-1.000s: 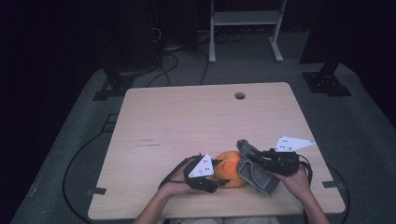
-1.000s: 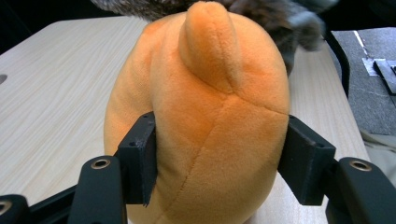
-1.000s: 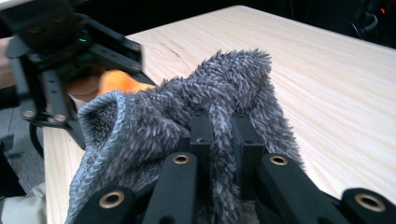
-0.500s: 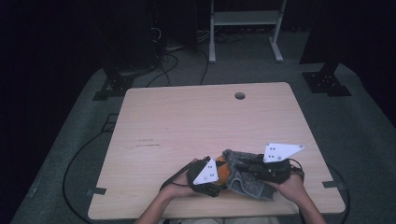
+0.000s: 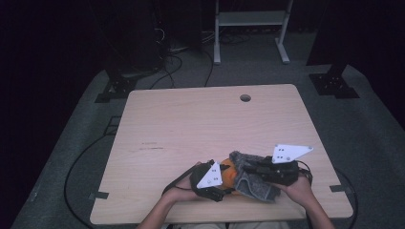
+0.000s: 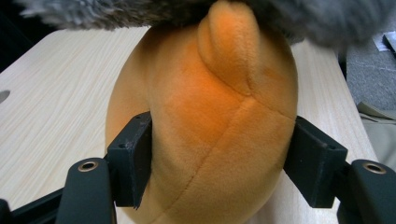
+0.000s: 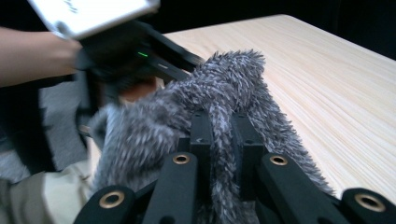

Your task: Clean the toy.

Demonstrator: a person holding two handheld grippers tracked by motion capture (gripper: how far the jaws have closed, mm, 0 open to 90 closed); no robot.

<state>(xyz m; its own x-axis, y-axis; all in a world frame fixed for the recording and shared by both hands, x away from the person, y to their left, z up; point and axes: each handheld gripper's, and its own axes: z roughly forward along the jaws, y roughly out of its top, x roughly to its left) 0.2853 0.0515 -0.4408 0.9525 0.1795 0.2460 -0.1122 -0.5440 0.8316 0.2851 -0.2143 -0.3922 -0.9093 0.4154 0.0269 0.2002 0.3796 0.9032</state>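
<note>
High view: orange plush and grey cloth lie together at the worktop's near edge, between left tool and right tool.
Left gripper view: left tool clamps the plush.
Right gripper view: right tool pinches the cloth, jaws narrow.

Dim high view, dark surroundings; close-ups bright, edges perhaps blurred.
</note>
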